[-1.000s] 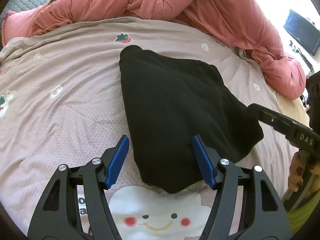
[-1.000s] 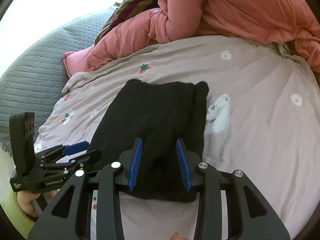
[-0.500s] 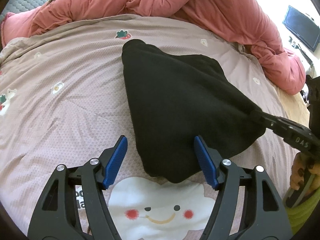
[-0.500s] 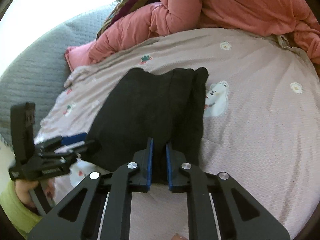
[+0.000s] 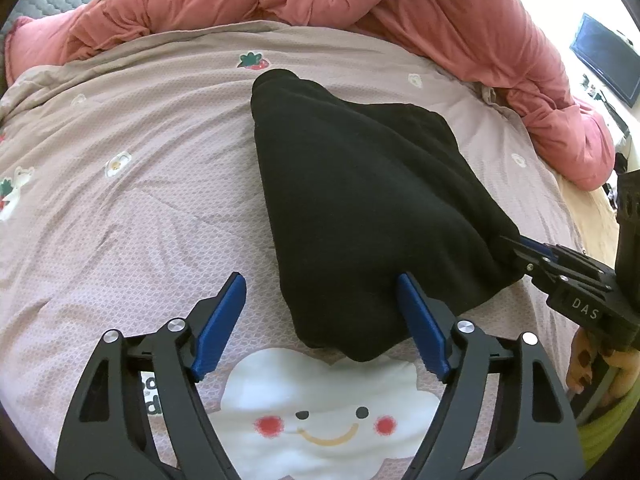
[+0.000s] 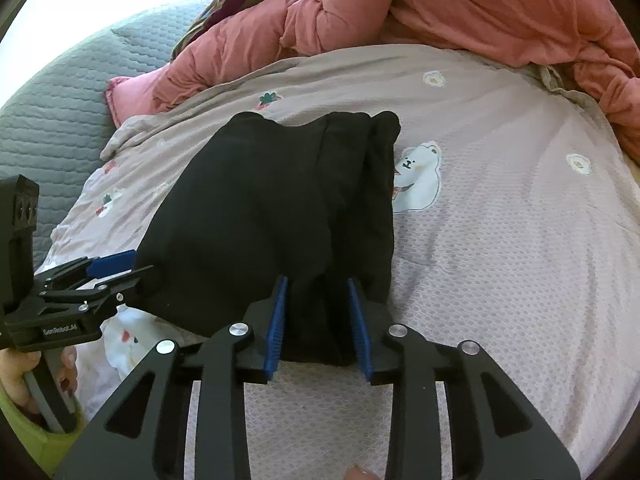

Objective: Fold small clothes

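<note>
Bed (image 5: 140,184): black garment (image 5: 360,200) flat. Left tongs (image 5: 322,320) wide, opening, empty; right tongs (image 6: 318,322) opening, straddling hem. Regrip near corners, lift evenly.

Both wrist fisheyes look steeply down, close over the bedspread (image 5: 120,208). Left view faces from its near left, right view from near right. Shared: black garment (image 5: 360,200) (image 6: 260,216), pink duvet (image 5: 440,12) far.
</note>
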{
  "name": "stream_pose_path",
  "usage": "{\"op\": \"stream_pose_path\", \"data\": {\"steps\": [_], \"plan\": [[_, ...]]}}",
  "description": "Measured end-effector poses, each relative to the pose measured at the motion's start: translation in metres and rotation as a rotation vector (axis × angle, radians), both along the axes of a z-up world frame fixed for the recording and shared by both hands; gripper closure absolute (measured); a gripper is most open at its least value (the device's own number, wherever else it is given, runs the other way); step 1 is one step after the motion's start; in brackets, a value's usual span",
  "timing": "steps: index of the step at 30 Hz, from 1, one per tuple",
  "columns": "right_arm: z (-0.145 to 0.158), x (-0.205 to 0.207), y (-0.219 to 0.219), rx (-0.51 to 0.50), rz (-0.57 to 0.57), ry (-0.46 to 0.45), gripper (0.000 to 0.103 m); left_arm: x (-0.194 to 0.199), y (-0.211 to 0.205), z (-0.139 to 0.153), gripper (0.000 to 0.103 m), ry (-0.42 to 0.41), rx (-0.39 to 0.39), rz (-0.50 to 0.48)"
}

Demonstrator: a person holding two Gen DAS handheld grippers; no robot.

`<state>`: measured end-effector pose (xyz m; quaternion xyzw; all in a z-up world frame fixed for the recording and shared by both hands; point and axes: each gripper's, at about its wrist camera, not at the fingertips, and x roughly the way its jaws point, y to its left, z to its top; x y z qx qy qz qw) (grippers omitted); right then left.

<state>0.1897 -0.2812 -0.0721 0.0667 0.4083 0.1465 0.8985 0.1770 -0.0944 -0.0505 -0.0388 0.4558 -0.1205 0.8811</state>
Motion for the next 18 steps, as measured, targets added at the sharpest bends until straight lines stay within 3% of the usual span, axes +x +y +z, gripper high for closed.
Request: {"op": "stream_pose_path", "data": {"steps": [5,9,12,14,16,18], "plan": [[0.004,-0.003,0.0,-0.006,-0.019,-0.01,0.068,-0.001,0.004,-0.001,0.03,0.005,-0.009,0.002],[0.006,-0.005,0.001,-0.027,-0.029,0.005,0.054,-0.003,0.004,0.001,0.03,-0.001,0.001,-0.001],[0.012,-0.007,0.001,-0.032,-0.035,-0.002,0.051,-0.005,0.005,0.003,0.03,-0.008,0.004,-0.002],[0.016,-0.009,0.0,-0.036,-0.039,-0.011,0.045,-0.007,0.007,0.006,0.029,-0.013,0.005,0.0],[0.021,-0.012,0.0,-0.038,-0.045,-0.022,0.027,-0.009,0.008,0.009,0.023,-0.022,0.008,0.003],[0.027,-0.017,0.0,-0.051,-0.061,-0.042,0.019,-0.012,0.01,0.012,0.021,-0.034,0.014,0.005]]}}
